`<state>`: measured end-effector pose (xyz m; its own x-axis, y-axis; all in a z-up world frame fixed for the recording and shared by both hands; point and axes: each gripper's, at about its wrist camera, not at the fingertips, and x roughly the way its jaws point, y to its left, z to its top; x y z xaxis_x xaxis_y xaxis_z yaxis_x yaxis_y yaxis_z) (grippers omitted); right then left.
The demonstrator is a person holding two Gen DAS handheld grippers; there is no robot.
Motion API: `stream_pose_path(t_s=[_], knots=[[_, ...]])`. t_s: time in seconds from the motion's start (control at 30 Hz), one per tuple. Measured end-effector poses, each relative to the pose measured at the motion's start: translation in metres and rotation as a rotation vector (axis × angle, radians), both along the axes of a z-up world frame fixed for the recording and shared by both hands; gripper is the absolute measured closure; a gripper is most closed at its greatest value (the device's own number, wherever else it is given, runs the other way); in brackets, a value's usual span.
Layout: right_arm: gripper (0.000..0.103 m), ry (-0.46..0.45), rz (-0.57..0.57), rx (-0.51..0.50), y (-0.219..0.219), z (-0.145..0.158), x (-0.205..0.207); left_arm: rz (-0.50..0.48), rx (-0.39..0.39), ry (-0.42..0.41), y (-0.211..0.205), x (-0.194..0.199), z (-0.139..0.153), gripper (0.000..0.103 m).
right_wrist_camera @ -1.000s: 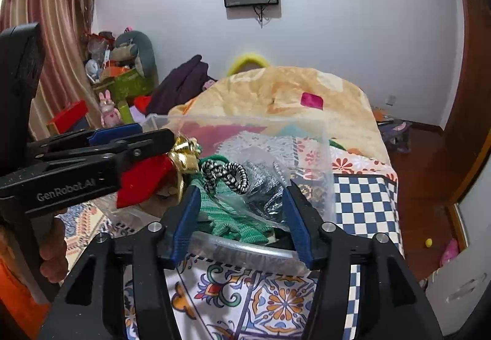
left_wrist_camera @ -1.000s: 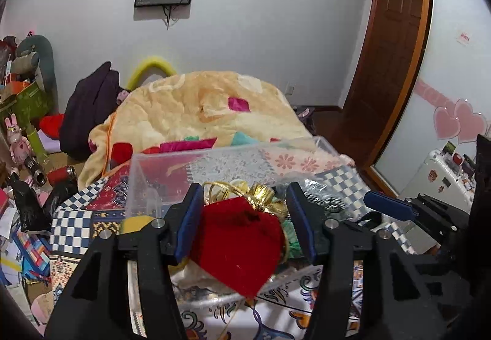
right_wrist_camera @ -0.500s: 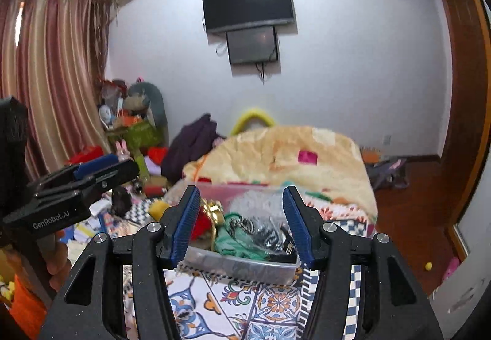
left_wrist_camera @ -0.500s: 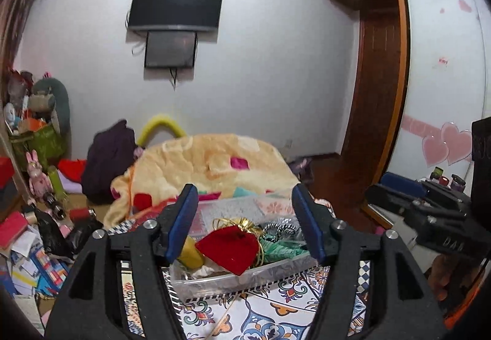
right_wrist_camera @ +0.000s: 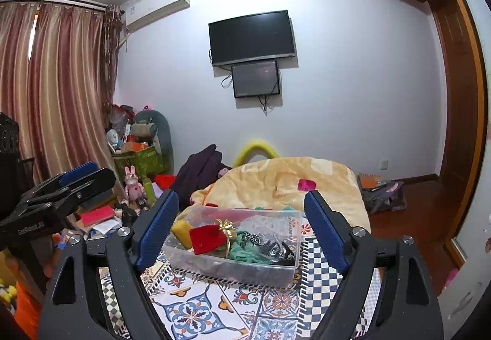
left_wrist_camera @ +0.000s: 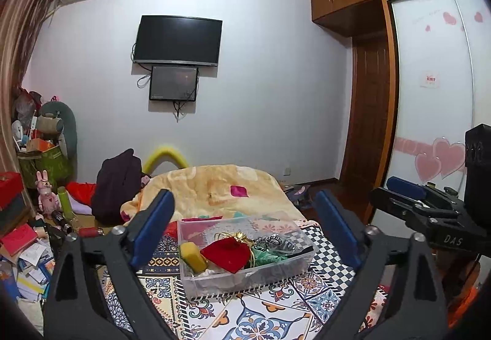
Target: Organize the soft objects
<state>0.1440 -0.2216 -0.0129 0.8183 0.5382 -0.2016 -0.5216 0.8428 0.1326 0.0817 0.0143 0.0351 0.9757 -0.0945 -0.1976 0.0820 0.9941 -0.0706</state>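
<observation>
**Both grippers wide, bin ahead between my fingers**

My left gripper [left_wrist_camera: 244, 228] is spread wide with nothing in it, and my right gripper [right_wrist_camera: 241, 228] is likewise spread and bare. Ahead of both, framed between my blue-padded fingers [left_wrist_camera: 152, 226], sits the clear plastic bin [left_wrist_camera: 245, 277] on the patterned bedcover [right_wrist_camera: 196, 315]. Inside it lie a red velvet pouch [left_wrist_camera: 225, 254] with gold ribbon, a yellow sponge block [left_wrist_camera: 192, 252] to its left, and green cloth [right_wrist_camera: 245, 254] to its right.

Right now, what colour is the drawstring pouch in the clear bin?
Red, with gold ribbon: the pouch in the clear bin; left wrist view shows it best.
</observation>
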Motion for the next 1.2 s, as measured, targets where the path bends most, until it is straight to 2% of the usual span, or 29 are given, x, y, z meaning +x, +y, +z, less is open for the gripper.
stream_pose_path(t_s=[0.1, 0.27, 1.2], knots=[[0.016, -0.003, 0.001, 0.006, -0.002, -0.001, -0.001, 0.0, -0.001, 0.0, -0.001, -0.002, -0.001, 0.002], [0.002, -0.021, -0.01, 0.011, -0.002, -0.005, -0.005, -0.002, -0.007, 0.009, -0.001, -0.003, -0.003, 0.001], [0.0, -0.059, 0.004, 0.003, -0.003, -0.003, -0.019, 0.001, -0.014, 0.014, 0.001, -0.008, -0.003, 0.0]])
